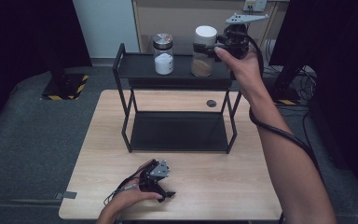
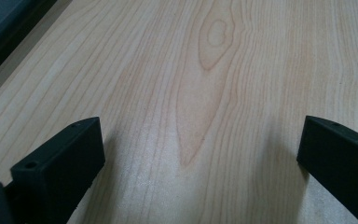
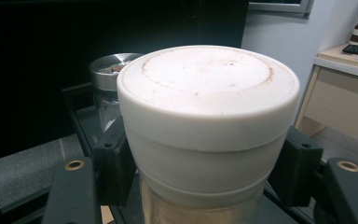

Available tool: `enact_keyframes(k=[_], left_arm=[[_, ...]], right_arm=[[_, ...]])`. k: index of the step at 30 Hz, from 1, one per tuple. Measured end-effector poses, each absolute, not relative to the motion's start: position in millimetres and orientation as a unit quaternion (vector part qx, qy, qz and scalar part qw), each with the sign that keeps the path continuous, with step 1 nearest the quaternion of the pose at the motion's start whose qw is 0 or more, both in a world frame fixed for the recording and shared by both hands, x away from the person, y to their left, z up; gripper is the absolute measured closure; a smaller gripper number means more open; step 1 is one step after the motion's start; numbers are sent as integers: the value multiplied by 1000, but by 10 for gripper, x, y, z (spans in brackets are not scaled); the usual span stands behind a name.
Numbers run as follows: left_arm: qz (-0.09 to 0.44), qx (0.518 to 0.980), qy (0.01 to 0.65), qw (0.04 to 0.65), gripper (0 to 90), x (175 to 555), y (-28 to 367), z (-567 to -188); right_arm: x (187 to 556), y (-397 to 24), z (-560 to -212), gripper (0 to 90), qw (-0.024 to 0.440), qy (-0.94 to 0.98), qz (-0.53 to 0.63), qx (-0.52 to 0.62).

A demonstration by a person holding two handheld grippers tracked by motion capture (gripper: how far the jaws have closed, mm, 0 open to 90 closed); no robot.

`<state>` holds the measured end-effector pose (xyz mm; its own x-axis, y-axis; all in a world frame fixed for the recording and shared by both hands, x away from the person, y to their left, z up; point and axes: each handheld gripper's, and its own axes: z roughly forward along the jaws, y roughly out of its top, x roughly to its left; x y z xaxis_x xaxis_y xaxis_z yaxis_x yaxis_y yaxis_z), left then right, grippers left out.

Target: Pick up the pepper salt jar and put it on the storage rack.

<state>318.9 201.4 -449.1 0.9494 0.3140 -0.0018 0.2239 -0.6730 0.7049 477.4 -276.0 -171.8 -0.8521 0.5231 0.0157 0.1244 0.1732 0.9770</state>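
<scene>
The white-lidded glass jar of brown powder [image 1: 203, 51] is clamped by the right gripper [image 1: 204, 49] on the black metal rack [image 1: 121, 70], not yet lifted, while the left gripper [image 1: 165, 193] rests with jaws spread.

A two-tier shelf rack [image 1: 121, 70] stands on the wooden table [image 1: 214, 182]. On its top tier sit two jars: the metal-lidded jar [image 1: 163, 53] at left, the white-lidded jar [image 1: 203, 51] just right (lower tier bare).

We see the white-lidded jar [image 1: 203, 51] upright on the top shelf [image 1: 140, 65] of the rack, brown powder in its lower part, right of the silver-lidded jar [image 1: 163, 53].
</scene>
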Motion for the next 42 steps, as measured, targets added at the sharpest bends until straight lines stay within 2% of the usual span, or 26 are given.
enact_keyframes(k=[6, 13, 21, 27, 36, 42], left_arm=[[60, 913, 147, 377, 0, 3189, 2014, -4492], [60, 913, 147, 376, 0, 3190, 2013, -4490], [60, 913, 148, 376, 0, 3188, 2013, -4491], [60, 912, 149, 377, 0, 3185, 2013, -4494], [60, 912, 149, 377, 0, 3185, 2012, -4493], [60, 912, 149, 378, 0, 3183, 2013, -4496]], right_arm=[[4773, -2757, -1723, 344, 163, 747, 606, 218], [4756, -2763, -1721, 262, 163, 747, 604, 225], [4659, -2826, -1697, 224, 173, 748, 598, 229], [4519, -2905, -1693, 188, 180, 746, 599, 228], [4224, -3008, -1748, 85, 199, 744, 597, 224], [4007, -3022, -1839, 78, 203, 747, 598, 207]])
